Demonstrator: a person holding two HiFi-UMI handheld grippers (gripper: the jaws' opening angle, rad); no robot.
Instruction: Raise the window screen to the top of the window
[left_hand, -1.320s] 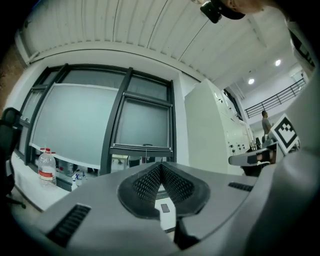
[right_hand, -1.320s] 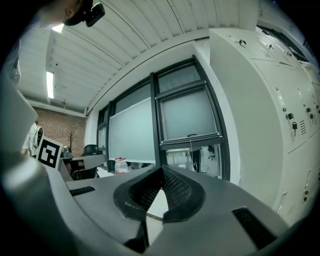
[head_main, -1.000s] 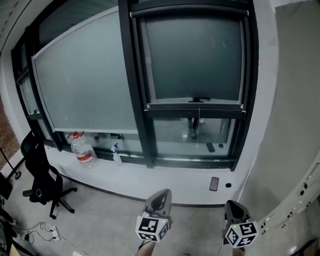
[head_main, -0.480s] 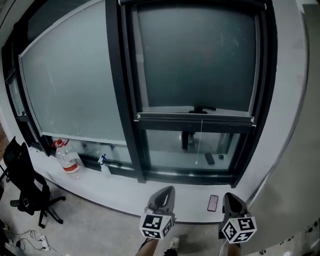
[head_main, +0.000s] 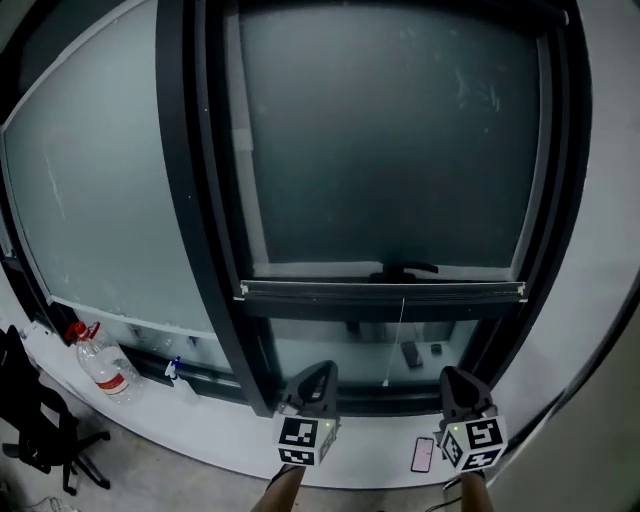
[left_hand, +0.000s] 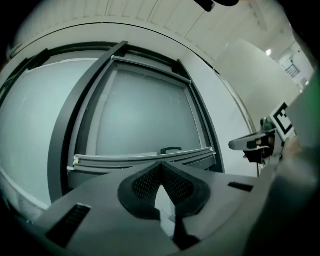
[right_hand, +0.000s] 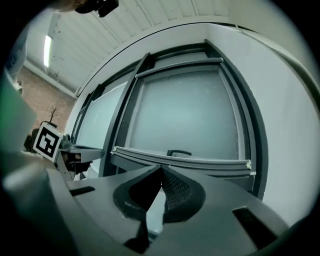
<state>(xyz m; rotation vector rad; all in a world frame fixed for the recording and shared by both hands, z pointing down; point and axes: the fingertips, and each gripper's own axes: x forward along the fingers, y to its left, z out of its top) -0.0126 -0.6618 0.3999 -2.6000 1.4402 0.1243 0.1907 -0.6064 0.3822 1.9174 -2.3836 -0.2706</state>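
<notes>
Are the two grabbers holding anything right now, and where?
Nothing is held. The left gripper and right gripper are both shut and empty, short of the window screen's grey bottom bar.

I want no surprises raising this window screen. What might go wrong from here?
The handle on the screen's bottom bar is small; the shut left gripper and right gripper may slip off it. The cord hanging below the bar might snag a gripper. The phone on the sill beside the right gripper could get knocked.

Dim, flat indoor light; strong fisheye bending at edges, gripper views darkly vignetted.
</notes>
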